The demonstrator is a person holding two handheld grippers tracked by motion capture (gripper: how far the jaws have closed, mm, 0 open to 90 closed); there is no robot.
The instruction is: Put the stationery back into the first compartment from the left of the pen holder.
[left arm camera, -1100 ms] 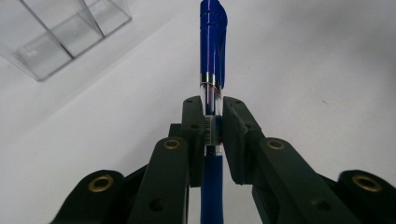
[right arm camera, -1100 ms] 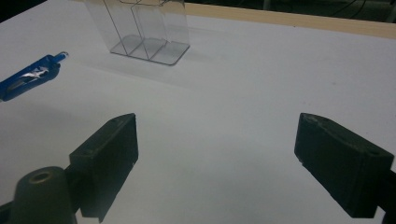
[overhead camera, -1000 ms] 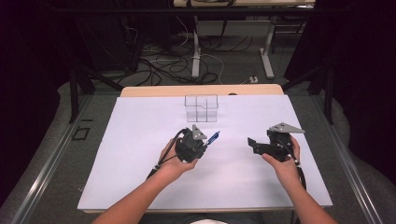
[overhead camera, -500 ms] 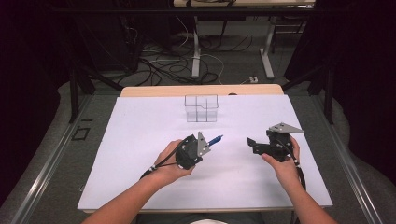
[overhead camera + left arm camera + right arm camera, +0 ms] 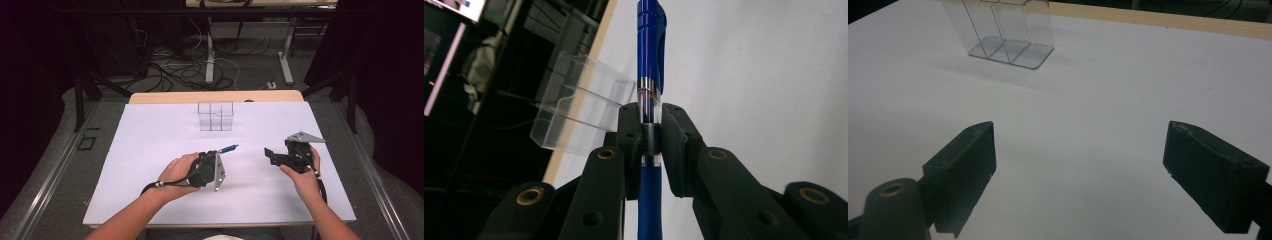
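We've got the left gripper [image 5: 218, 154] clenched on a blue plastic ballpoint pen w/ clip cap [image 5: 647, 75]. In the left gripper view the pads [image 5: 674, 145] pinch the barrel right at the clear section below the silver ring, so the pen runs straight out along the jaw axis, cap end fwd. In the high view the pen tip sticks out past the jaws toward the clear acrylic multi-compartment holder [image 5: 215, 116], which stands ahead of the left gripper, apart from it, on the white table sheet [image 5: 150, 150].

Right gripper [image 5: 270, 155] is released: jaws wide, nothing btwn them, just bare sheet in the right gripper view, holder [image 5: 1003, 35] ahead and to its left.

Our read: the pen's headed for the holder. Risks from here:
- Grip sits on a smooth round barrel, narrow contact → pen could swivel or slide in the pads when we tilt it upright.
- Holder is light, clear and unanchored → a pen end catching the rim or a divider could tip or shove it.
- Compartments narrow, walls hard to see → wrong slot or a miss.
- Right gripper's not bracing the holder; it could help steady it.
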